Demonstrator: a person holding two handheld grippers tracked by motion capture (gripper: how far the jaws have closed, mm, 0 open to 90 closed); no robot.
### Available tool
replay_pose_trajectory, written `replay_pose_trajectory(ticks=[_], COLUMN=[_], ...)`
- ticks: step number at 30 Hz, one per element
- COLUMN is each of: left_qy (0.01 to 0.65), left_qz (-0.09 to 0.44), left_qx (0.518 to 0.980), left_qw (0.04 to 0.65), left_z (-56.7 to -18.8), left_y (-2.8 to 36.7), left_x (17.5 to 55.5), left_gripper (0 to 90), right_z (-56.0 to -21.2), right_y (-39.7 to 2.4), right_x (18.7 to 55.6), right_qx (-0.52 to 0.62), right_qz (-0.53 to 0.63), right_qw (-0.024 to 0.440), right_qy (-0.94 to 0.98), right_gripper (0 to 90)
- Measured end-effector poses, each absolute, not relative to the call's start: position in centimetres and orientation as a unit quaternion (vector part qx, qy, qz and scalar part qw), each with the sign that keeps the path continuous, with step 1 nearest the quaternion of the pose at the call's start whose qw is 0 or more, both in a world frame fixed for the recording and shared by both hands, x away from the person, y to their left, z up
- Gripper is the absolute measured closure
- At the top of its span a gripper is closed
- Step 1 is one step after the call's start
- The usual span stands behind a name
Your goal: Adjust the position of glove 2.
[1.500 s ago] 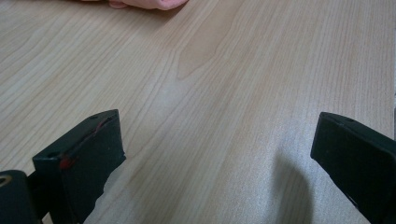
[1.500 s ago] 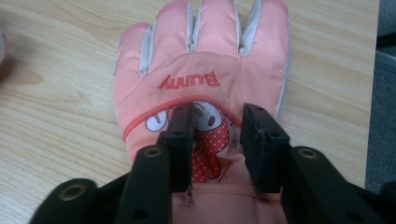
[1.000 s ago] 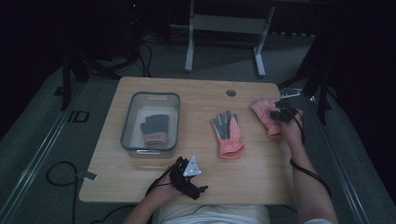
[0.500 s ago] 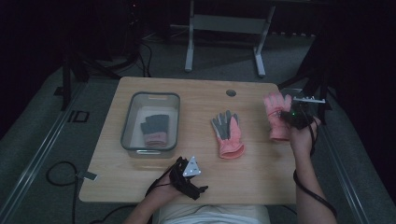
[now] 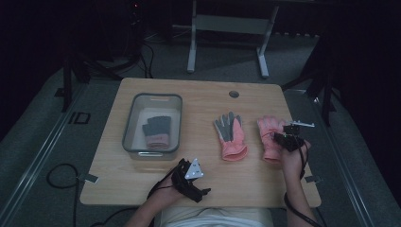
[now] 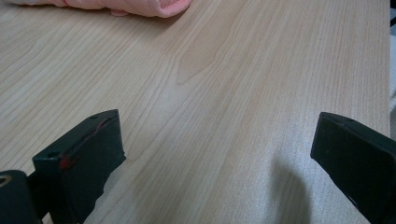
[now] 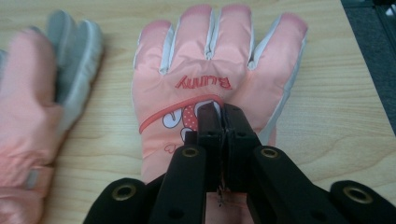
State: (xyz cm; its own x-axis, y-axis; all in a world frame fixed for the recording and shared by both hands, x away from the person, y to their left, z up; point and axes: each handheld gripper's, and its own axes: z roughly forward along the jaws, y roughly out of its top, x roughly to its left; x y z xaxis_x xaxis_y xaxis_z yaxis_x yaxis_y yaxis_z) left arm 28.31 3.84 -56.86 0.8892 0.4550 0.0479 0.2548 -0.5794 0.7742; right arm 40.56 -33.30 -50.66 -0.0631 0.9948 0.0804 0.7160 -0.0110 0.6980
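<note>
High view first: my right gripper (image 5: 289,138) sits at about 3 o'clock on the pale wooden table (image 5: 198,94), on top of the pink padded winter glove (image 5: 270,142) lying back-up. Its twin, the pink glove with the grey palm (image 5: 230,137), lies just beside it toward the middle. A clear plastic bin (image 5: 152,124) at 9 o'clock holds a dark grey knit glove with a pink cuff (image 5: 155,134). My left gripper (image 5: 191,179) rests near the 6 o'clock edge.

Left gripper view: my jaws stand wide apart over bare wood, nothing between them, a pink cuff at 12 o'clock.

Right gripper view: my jaws are pressed together, pinching the fabric on the back of the pink glove (image 7: 219,88), below the red lettering.
</note>
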Motion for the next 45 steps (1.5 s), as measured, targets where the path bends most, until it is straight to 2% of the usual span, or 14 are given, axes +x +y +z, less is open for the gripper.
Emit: replay_pose_trajectory(ticks=[11, 17, 21, 28, 34, 38, 42, 45], left_qy=[0.2, 0.201, 0.2, 0.202, 0.202, 0.2, 0.201, 0.2], left_qz=[0.123, 0.121, 0.121, 0.12, 0.12, 0.12, 0.119, 0.119], left_qx=[0.882, 0.882, 0.882, 0.882, 0.882, 0.883, 0.882, 0.883], left_qw=[0.409, 0.409, 0.409, 0.409, 0.409, 0.408, 0.41, 0.408], left_z=[-56.9, -56.9, -56.9, -56.9, -56.9, -56.9, -56.9, -56.9], left_y=[3.8, 3.9, 3.8, 3.8, 3.8, 3.9, 3.8, 3.8], left_x=[28.3, 28.4, 28.3, 28.4, 28.4, 28.4, 28.4, 28.4], left_gripper=[2.0, 2.0, 2.0, 2.0, 2.0, 2.0, 2.0, 2.0], right_z=[-52.4, -51.2, -49.6, -48.3, -49.6, -50.9, -52.1, -52.2], right_y=[-33.5, -33.9, -34.5, -34.9, -34.8, -34.6, -34.1, -33.7], right_x=[41.9, 41.9, 42.2, 42.5, 43.0, 43.1, 43.1, 43.0], right_qx=[0.646, 0.63, 0.572, 0.551, 0.56, 0.563, 0.546, 0.538], right_qz=[0.289, 0.29, 0.297, 0.295, 0.283, 0.262, 0.234, 0.226], right_qw=[0.222, 0.221, 0.224, 0.211, 0.197, 0.202, 0.214, 0.225], right_qy=[0.671, 0.686, 0.731, 0.751, 0.753, 0.757, 0.775, 0.781], right_gripper=[83.5, 80.3, 73.7, 65.4, 63.5, 63.3, 57.4, 56.9])
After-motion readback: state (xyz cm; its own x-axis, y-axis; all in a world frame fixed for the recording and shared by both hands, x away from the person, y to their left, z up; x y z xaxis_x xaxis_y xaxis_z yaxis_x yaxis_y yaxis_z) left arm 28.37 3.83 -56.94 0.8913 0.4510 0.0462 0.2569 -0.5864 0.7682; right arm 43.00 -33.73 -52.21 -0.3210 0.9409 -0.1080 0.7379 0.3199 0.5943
